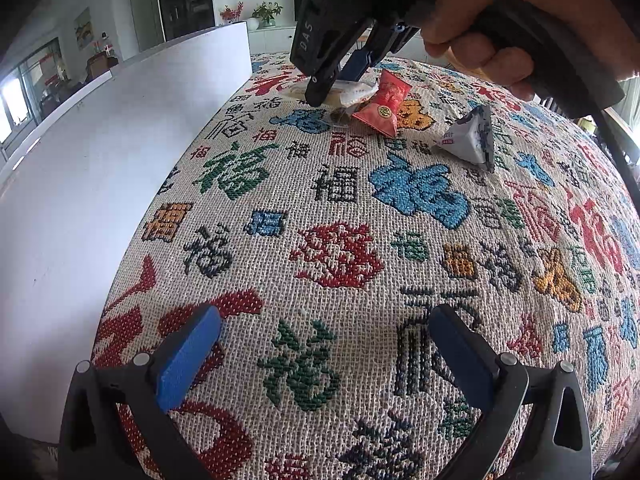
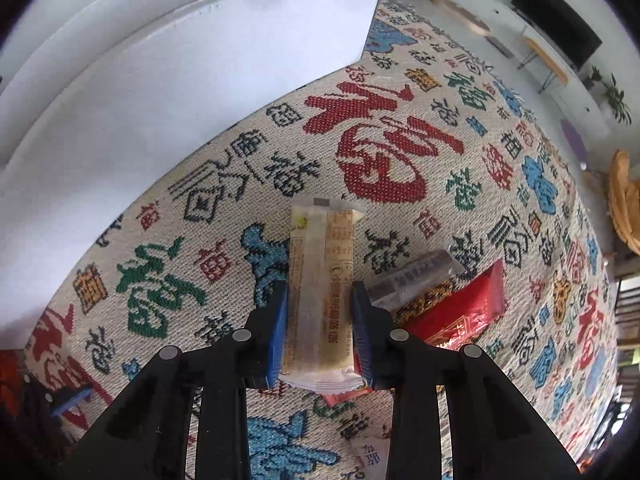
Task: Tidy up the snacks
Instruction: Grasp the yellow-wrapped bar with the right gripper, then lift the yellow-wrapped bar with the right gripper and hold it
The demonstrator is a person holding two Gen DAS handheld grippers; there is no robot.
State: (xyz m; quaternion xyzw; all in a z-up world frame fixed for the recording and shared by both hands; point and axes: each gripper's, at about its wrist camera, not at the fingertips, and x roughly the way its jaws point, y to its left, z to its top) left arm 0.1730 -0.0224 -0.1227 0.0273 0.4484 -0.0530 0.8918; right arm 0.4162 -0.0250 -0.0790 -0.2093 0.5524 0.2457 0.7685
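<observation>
two claws are showing on my feeds. i am seeing the right claw (image 2: 320, 330) gripping a cream snack bar (image 2: 322, 280) between its blue pads, just above the patterned cloth (image 1: 340, 220). my left claw (image 1: 324, 354) is hanging open over bare cloth. far ahead, a red packet (image 1: 384, 106) is lying beside the bar, and a white packet (image 1: 470, 140) is sitting to its right. a white box (image 1: 120, 140) is standing on the left.

Daylight fills a white-walled room; a dark television (image 2: 557, 20) sits above a low white cabinet (image 1: 272, 38) with potted plants (image 1: 267, 11).
</observation>
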